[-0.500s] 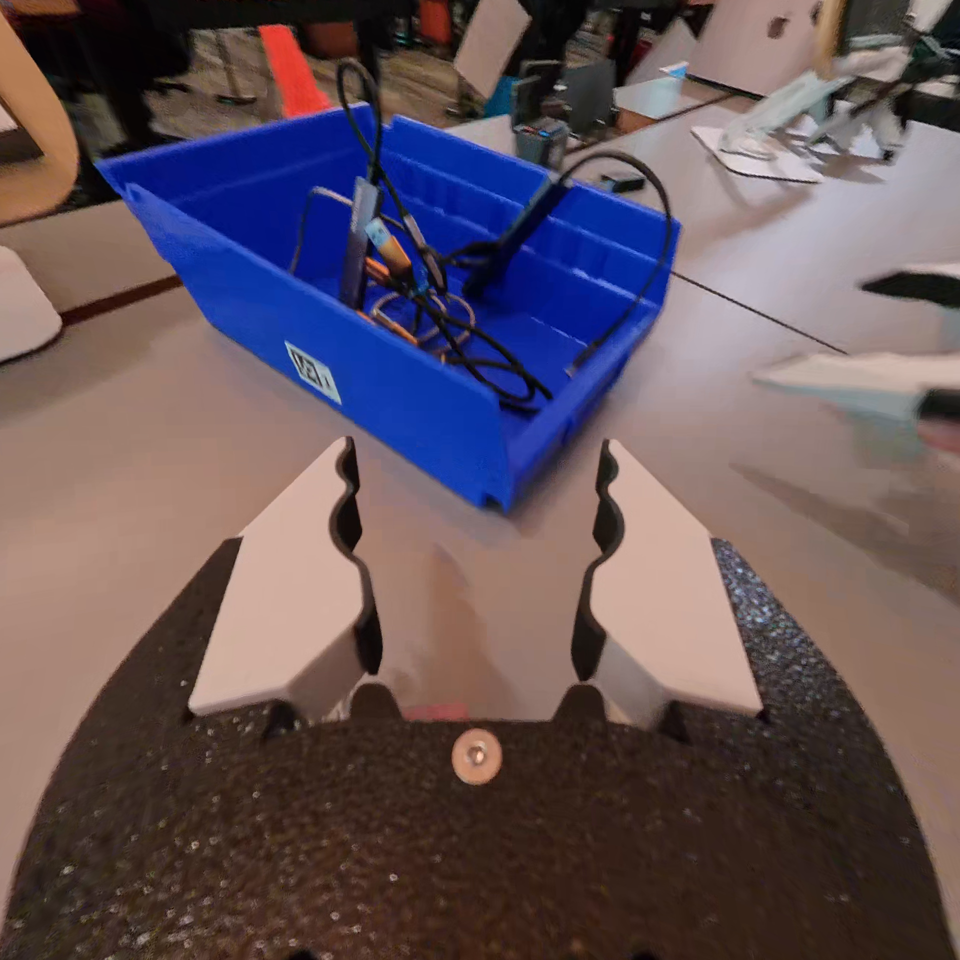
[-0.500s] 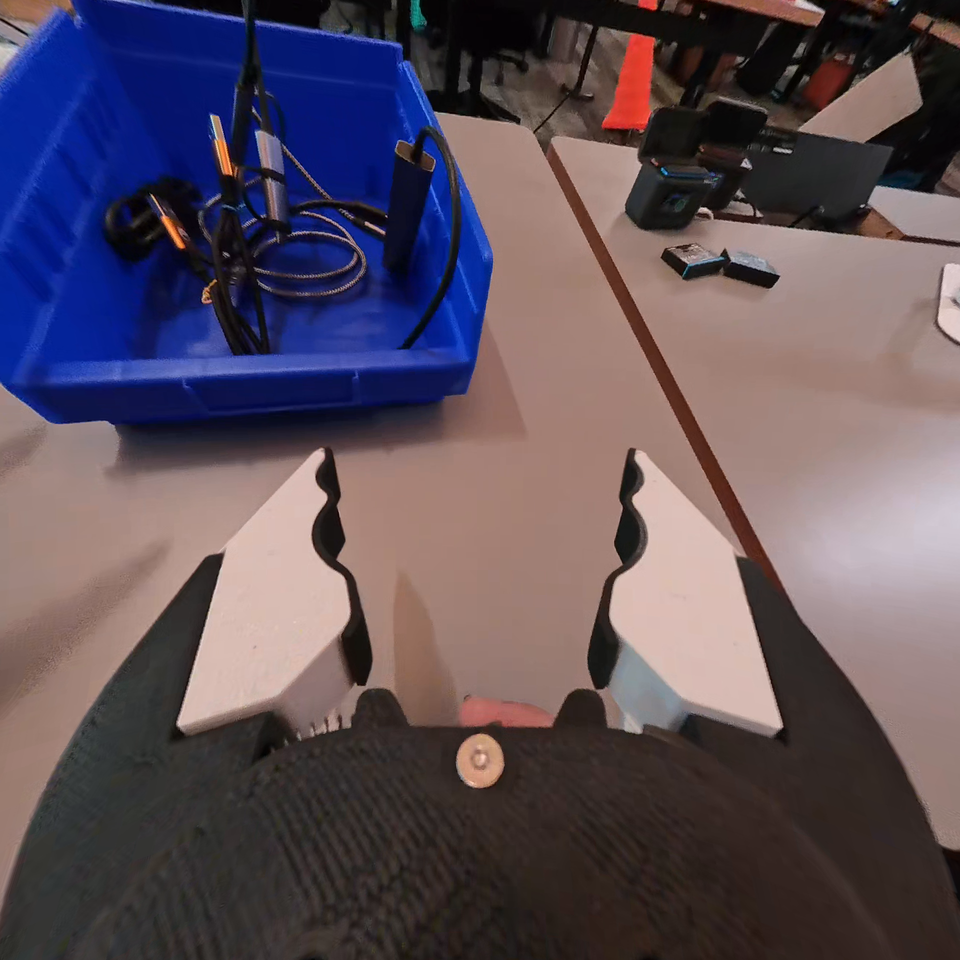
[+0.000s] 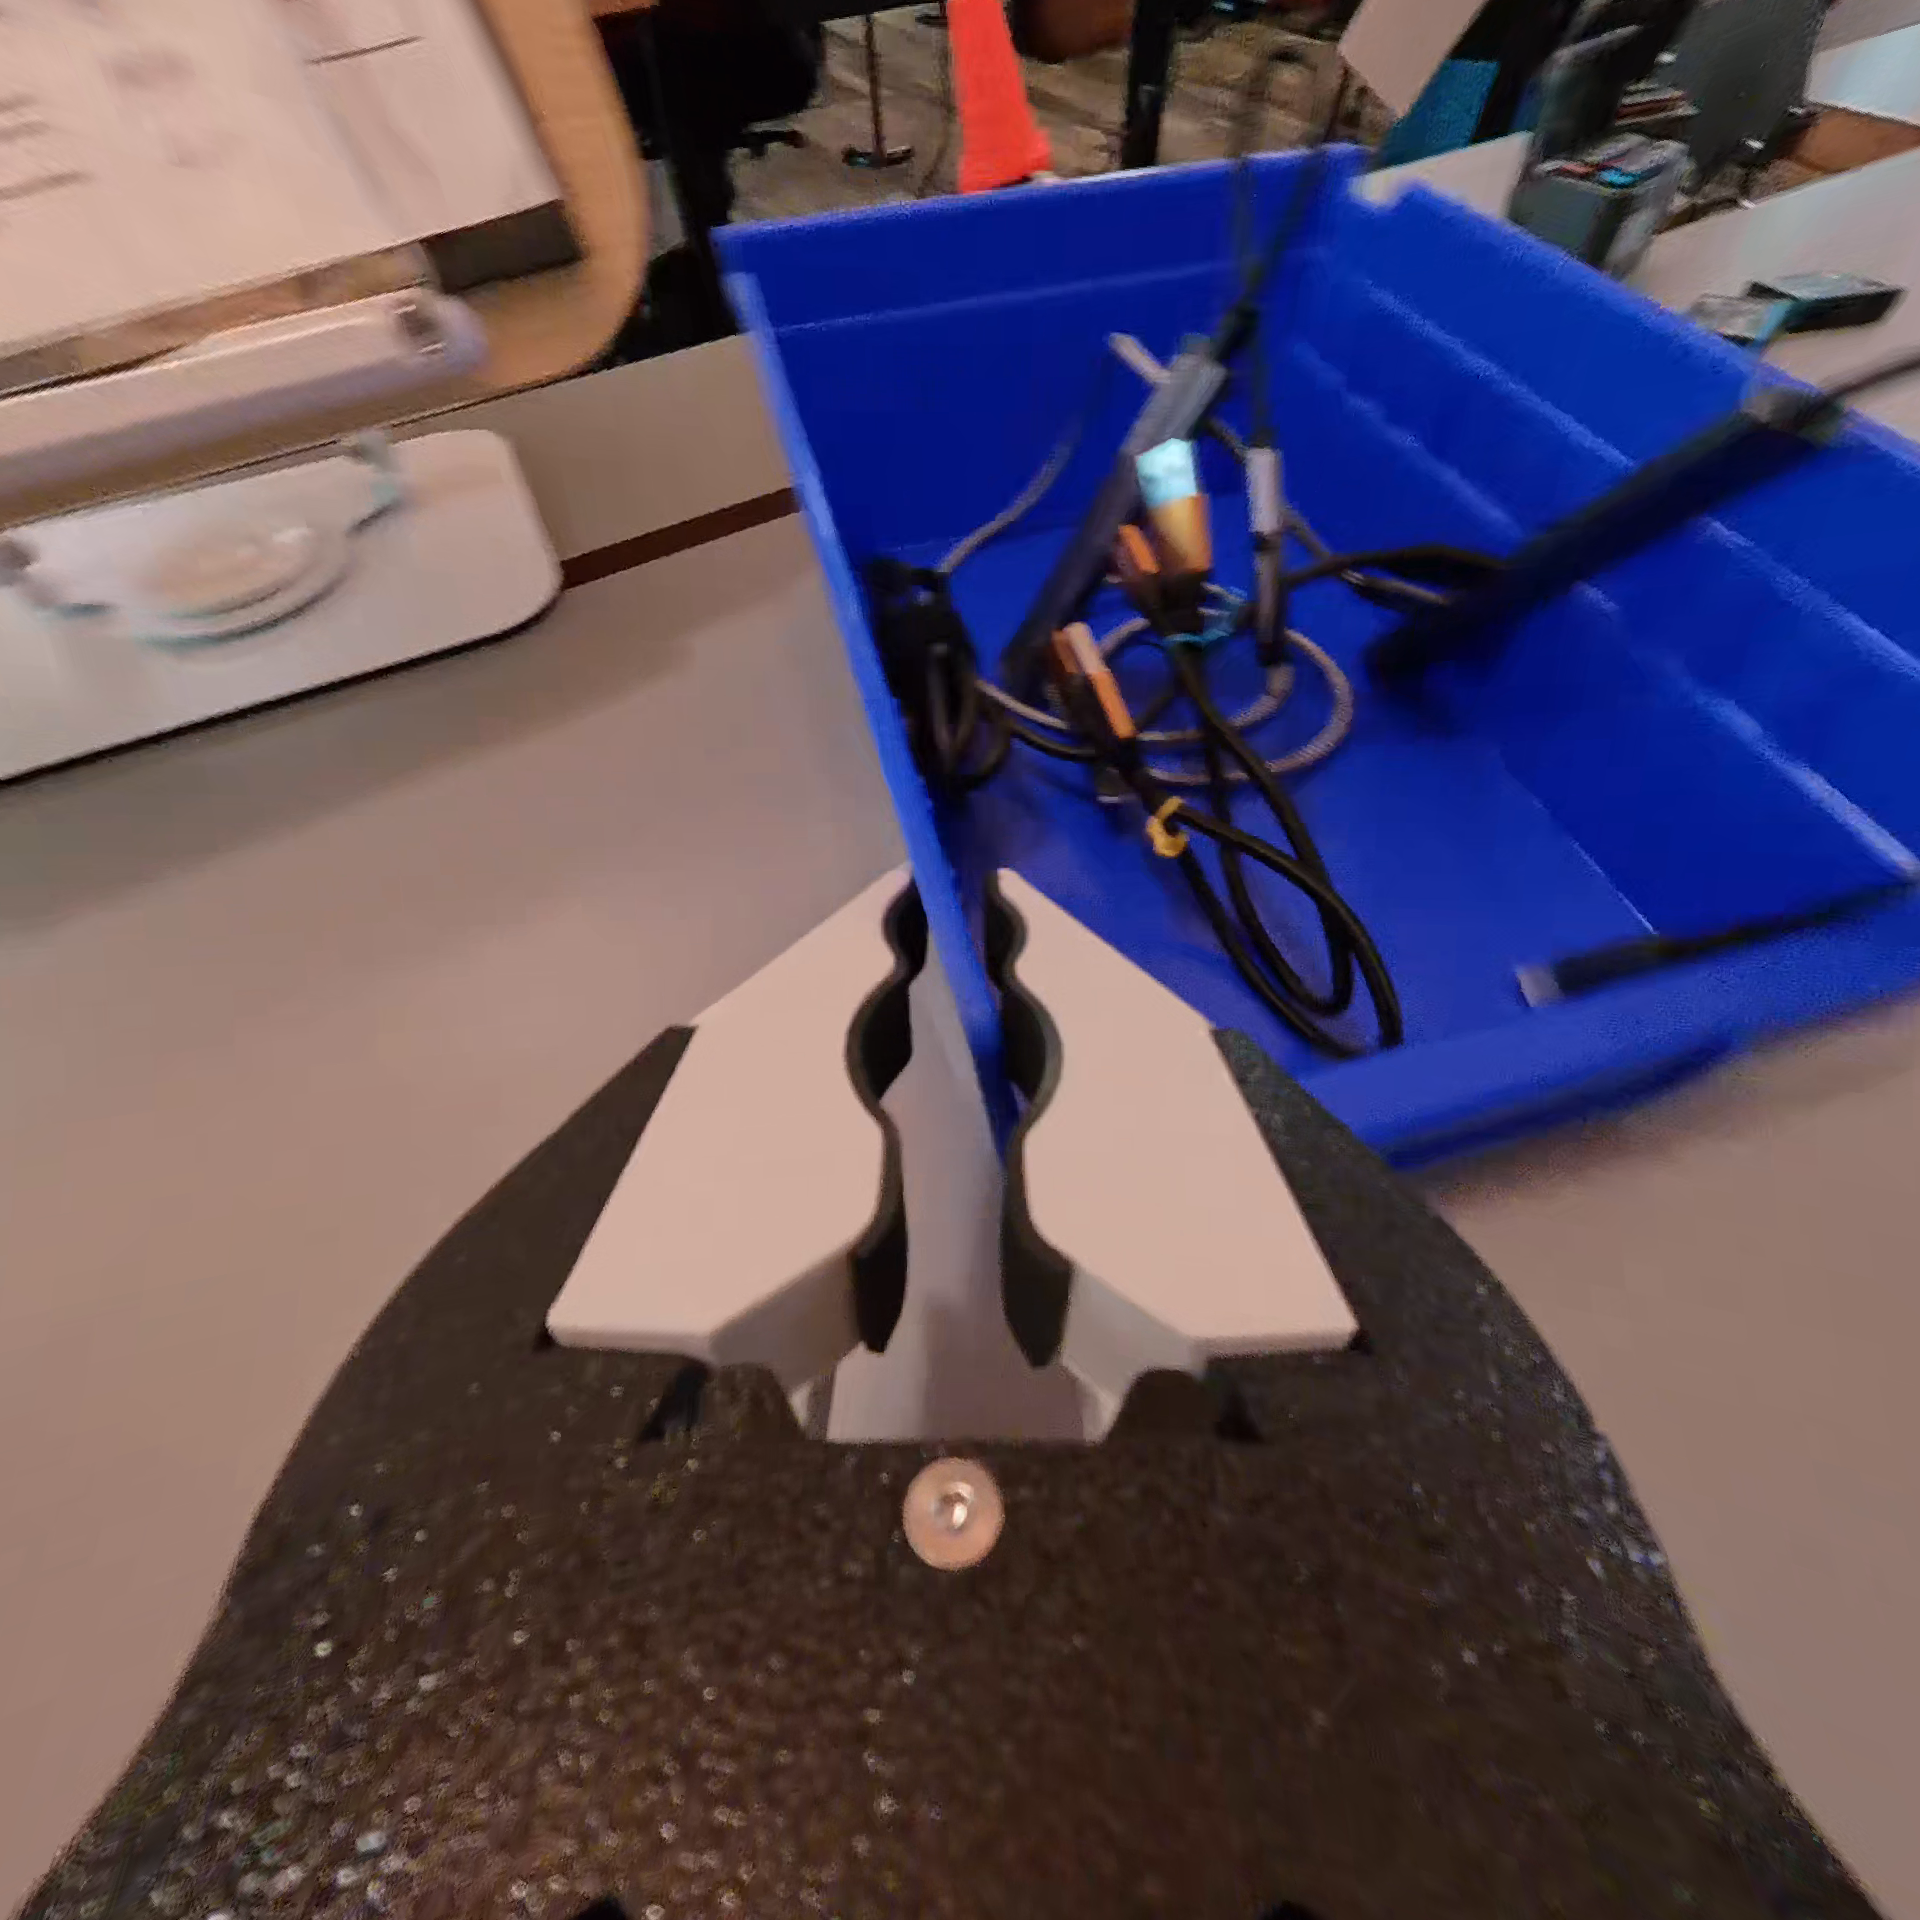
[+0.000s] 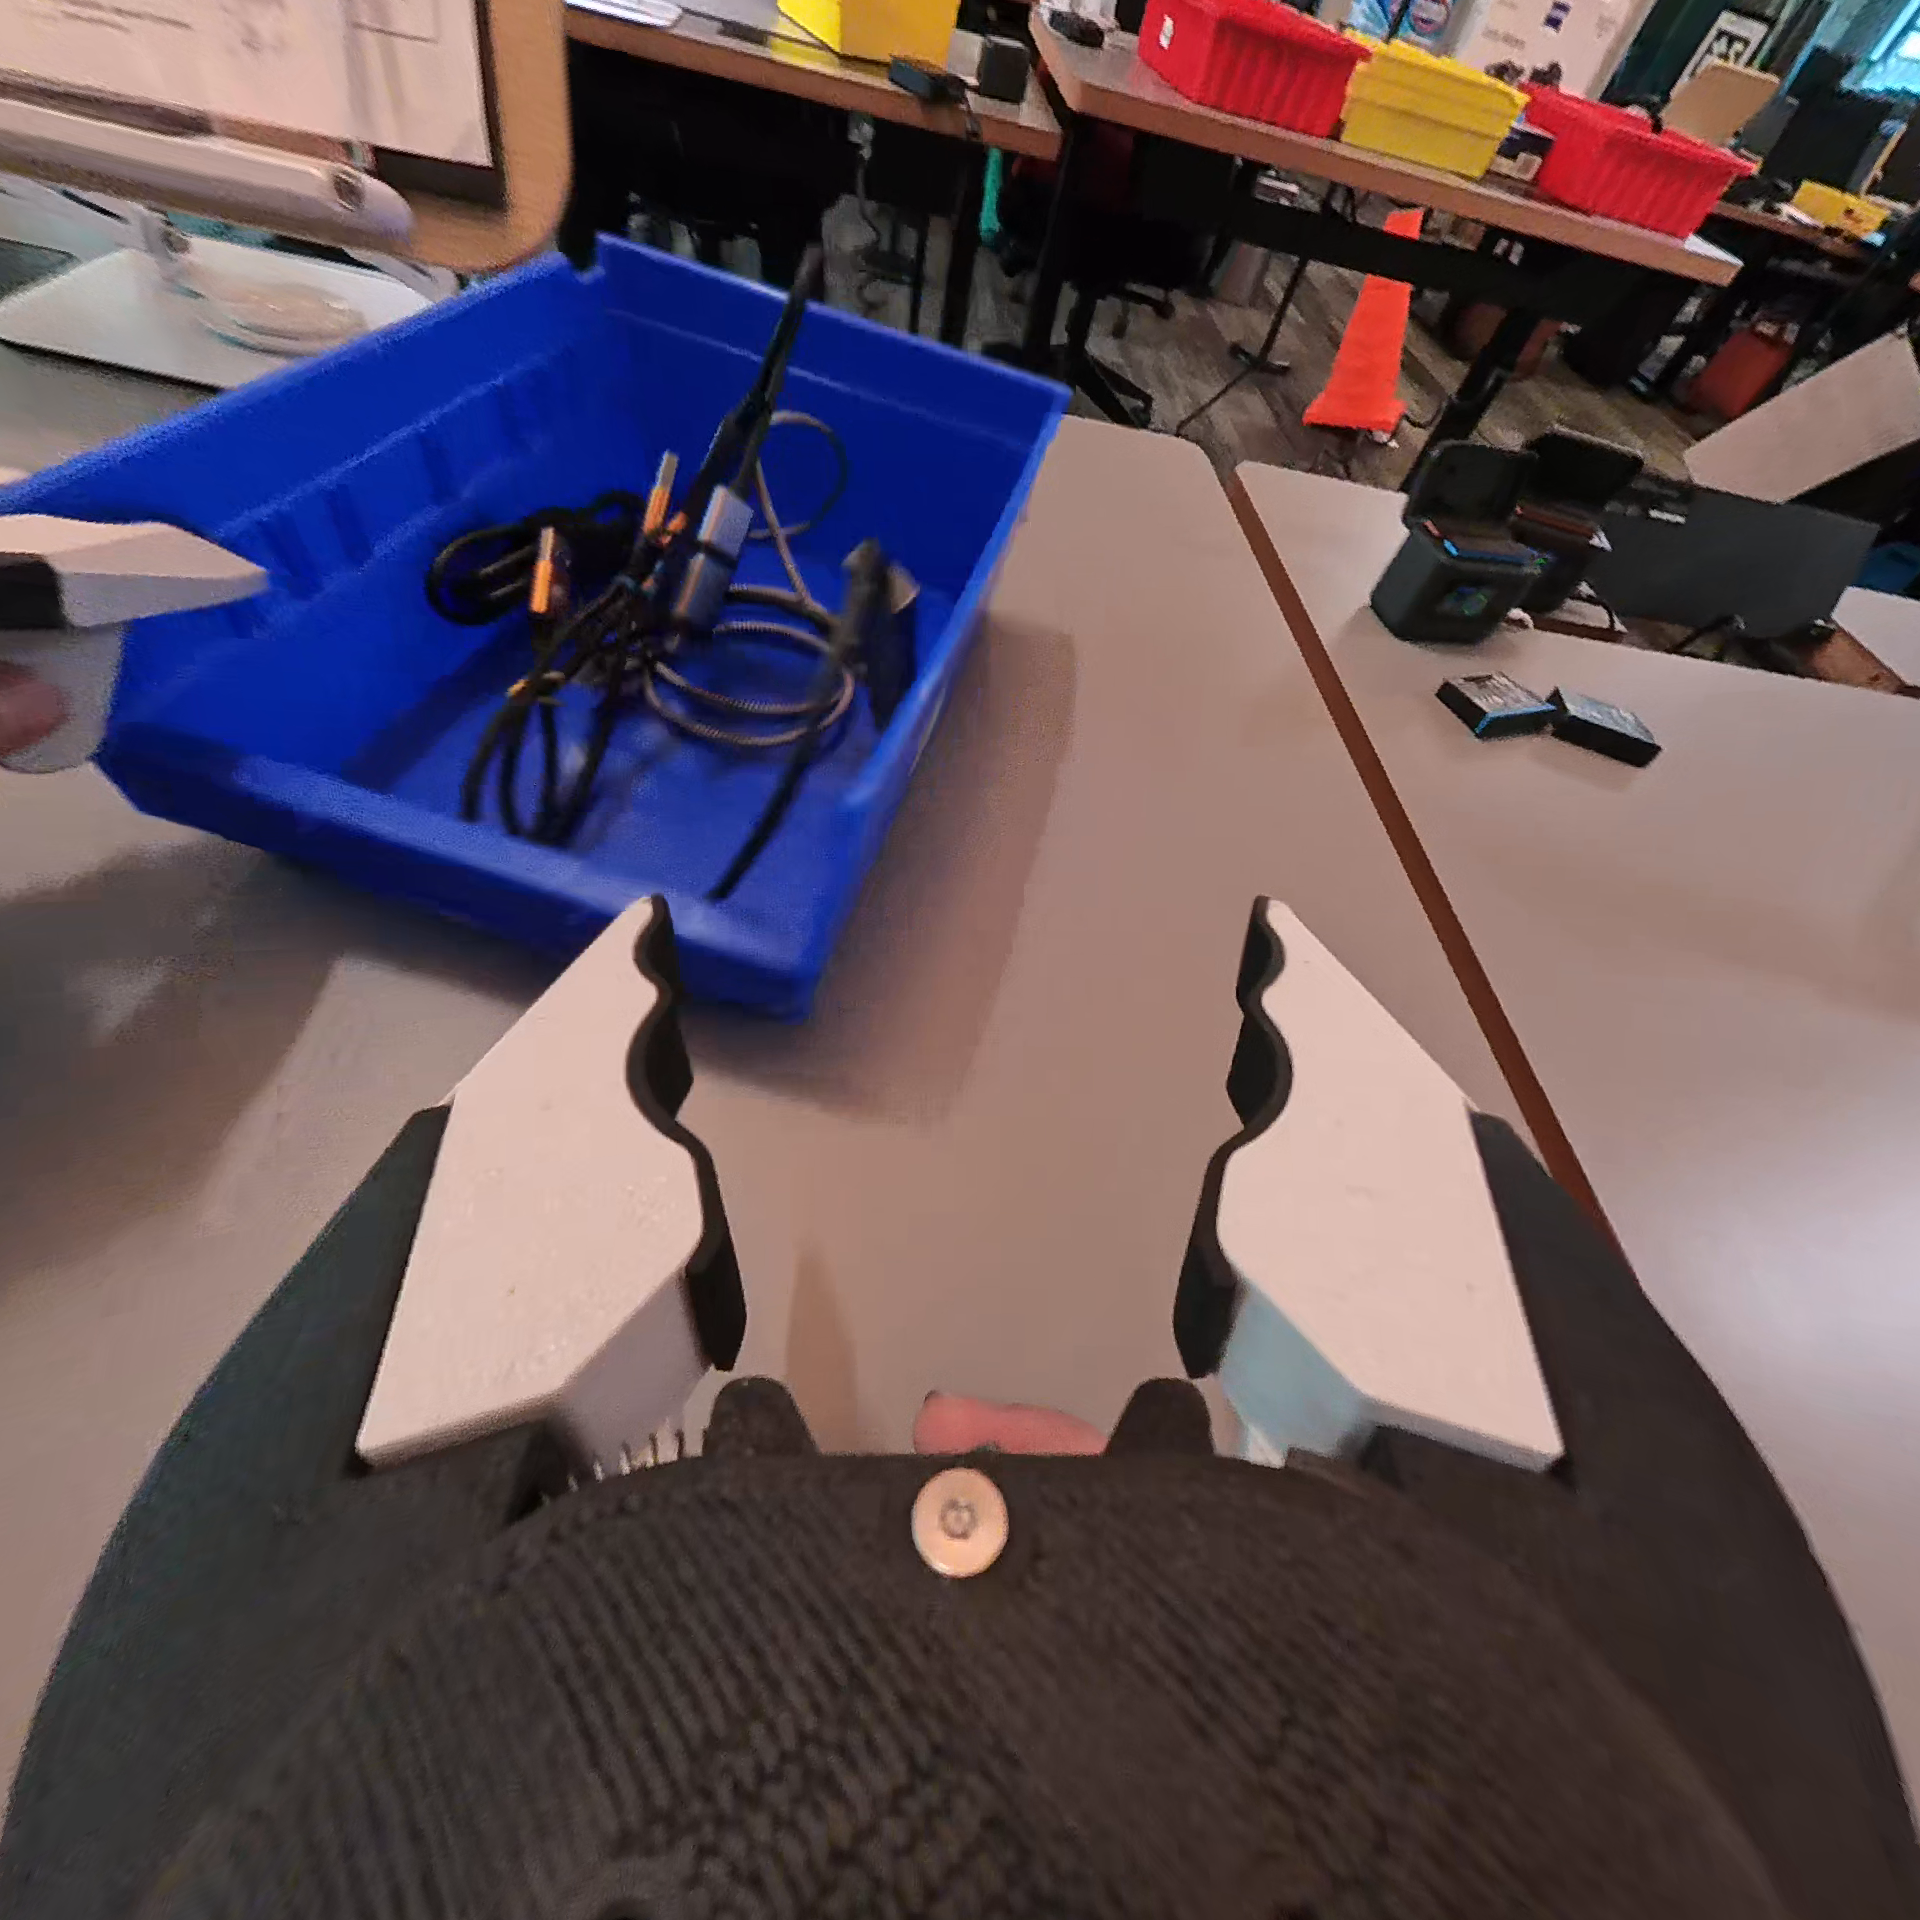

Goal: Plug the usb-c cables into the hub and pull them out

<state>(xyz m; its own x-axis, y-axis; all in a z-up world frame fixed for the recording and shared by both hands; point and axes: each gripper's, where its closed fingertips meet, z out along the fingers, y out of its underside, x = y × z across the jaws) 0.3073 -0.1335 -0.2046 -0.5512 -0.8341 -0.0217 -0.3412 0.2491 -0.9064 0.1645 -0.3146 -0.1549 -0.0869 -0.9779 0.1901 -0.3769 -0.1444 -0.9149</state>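
Left gripper (image 3: pixel 951 925) closing down on the near side wall of the blue bin (image 3: pixel 1621 1049), the thin blue edge running up between the two white fingers (image 3: pixel 769 1101), one finger inside the bin and one outside; wall looking pinched, though motion blur leaving the actual contact a little uncertain. Right gripper (image 4: pixel 956 935) hovering above the grey tabletop (image 4: pixel 1039 790) just short of the bin's near corner, spread wide apart and gripping nothing.

Lying tangled on the bin floor toward its left end: the usb-c cables (image 3: pixel 1278 894), mostly black and looping in long ovals, one braided silver-grey cable (image 4: pixel 748 675) coiling in a flat ring beneath them. Several plugs showing orange or copper collars (image 3: pixel 1091 675), one with a pale blue tip, poking upward out of the tangle. Standing propped among the cables: a slim grey metallic hub (image 4: pixel 707 561), tilting, with a black lead rising from its top past the bin's rim. Leaning against the right wall of the bin: a second dark, slim hub-like stick (image 4: pixel 878 613), its own black cord trailing along the floor.

Sitting on the neighbouring tabletop to the right, well apart from the bin: a dark camera case (image 4: pixel 1455 582) and two small black battery packs (image 4: pixel 1548 717).
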